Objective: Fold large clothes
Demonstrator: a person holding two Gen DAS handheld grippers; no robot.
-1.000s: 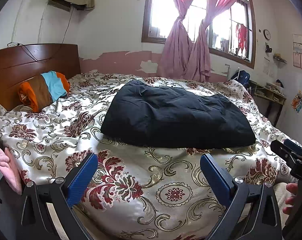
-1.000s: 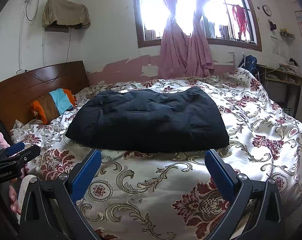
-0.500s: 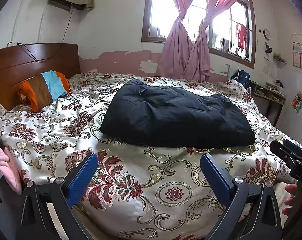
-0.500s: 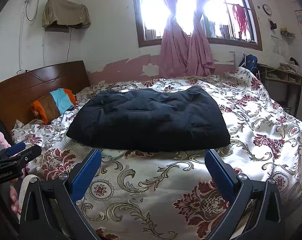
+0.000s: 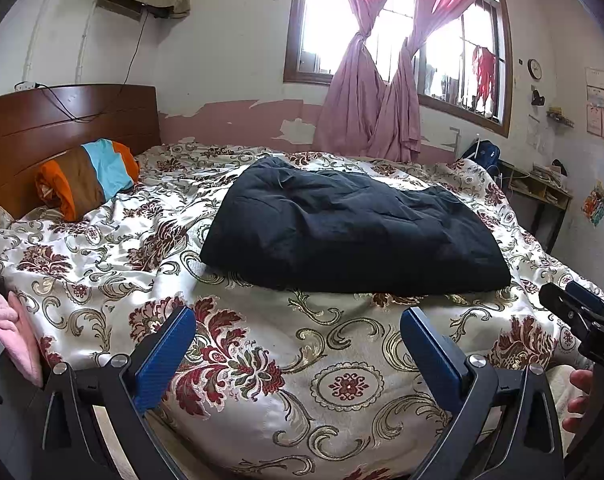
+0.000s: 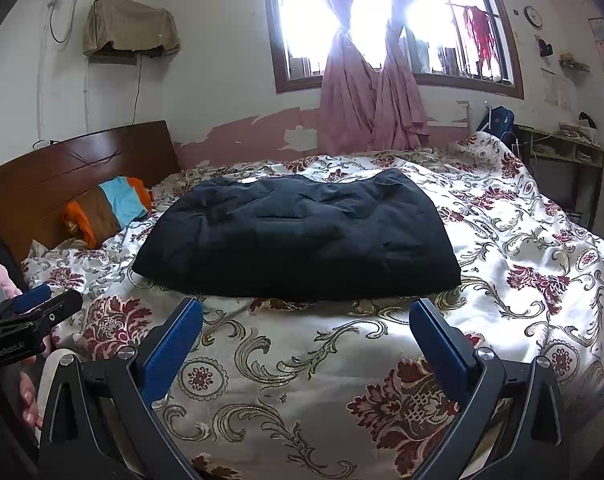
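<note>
A dark navy padded garment (image 5: 350, 228) lies folded into a flat rectangle in the middle of the bed, also seen in the right wrist view (image 6: 298, 236). My left gripper (image 5: 298, 348) hangs open over the near part of the floral bedspread (image 5: 262, 360), short of the garment, with nothing between its blue pads. My right gripper (image 6: 306, 340) is open too, just in front of the garment's near edge, and holds nothing. The right gripper also shows at the right edge of the left wrist view (image 5: 582, 320), and the left gripper shows at the left edge of the right wrist view (image 6: 34, 312).
A striped orange, brown and blue pillow (image 5: 86, 176) rests against the wooden headboard (image 5: 62, 120). Pink curtains (image 5: 374, 92) hang at the window behind the bed. A desk with shelves (image 5: 542, 192) stands at the right wall. A pink cloth (image 5: 10, 328) hangs at the left bed edge.
Both grippers have barely moved; the views drift slightly. The garment lies as before and both stay open.
</note>
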